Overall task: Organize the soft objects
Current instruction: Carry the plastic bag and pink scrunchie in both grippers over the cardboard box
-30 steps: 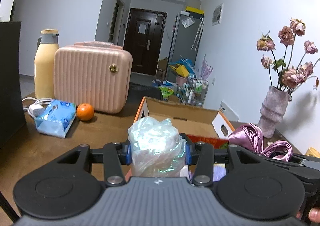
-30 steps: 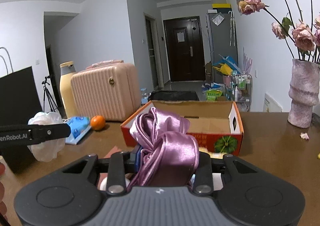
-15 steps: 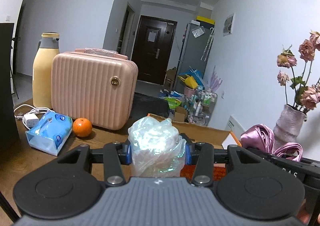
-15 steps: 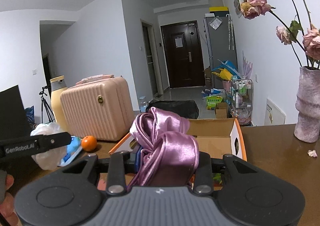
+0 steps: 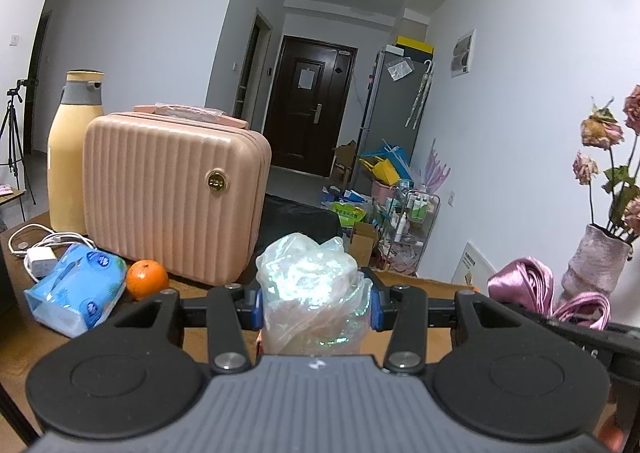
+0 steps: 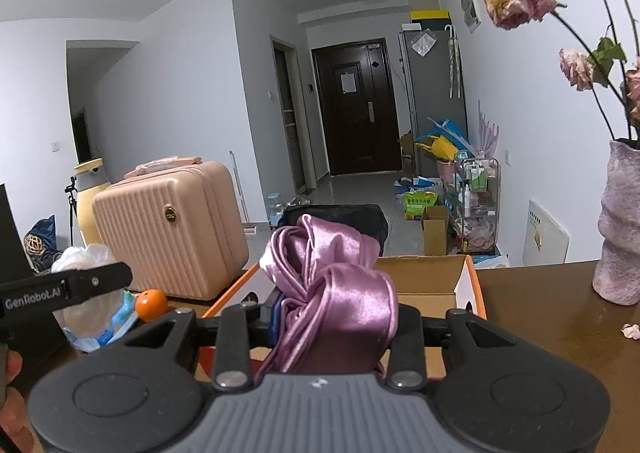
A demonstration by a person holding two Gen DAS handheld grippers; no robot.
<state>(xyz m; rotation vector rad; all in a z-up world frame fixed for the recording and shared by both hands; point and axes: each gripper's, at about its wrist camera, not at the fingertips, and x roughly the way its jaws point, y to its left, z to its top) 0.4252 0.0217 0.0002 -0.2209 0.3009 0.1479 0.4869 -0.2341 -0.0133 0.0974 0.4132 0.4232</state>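
Note:
My left gripper (image 5: 314, 303) is shut on a crumpled clear plastic bag (image 5: 312, 293), which bulges up between its blue pads. In the right wrist view my right gripper (image 6: 332, 317) is shut on a bunched purple satin cloth (image 6: 332, 285). Just beyond both grippers lies an open cardboard box with orange sides (image 6: 432, 277); in the left wrist view only a strip of the box's rim (image 5: 412, 280) shows. The purple cloth (image 5: 528, 285) also appears at the right of the left wrist view, and the plastic bag (image 6: 86, 257) at the left of the right wrist view.
On the brown table (image 6: 552, 313) stand a pink ribbed case (image 5: 168, 197), a yellow flask (image 5: 74, 153), a blue tissue pack (image 5: 74, 289), an orange (image 5: 147, 279) and a white charger with cable (image 5: 38, 253). A pink vase with dried roses (image 6: 620, 229) stands at the right.
Both grippers have moved forward over the table with their loads still gripped. The box has slid low in both views and the pink case looms larger.

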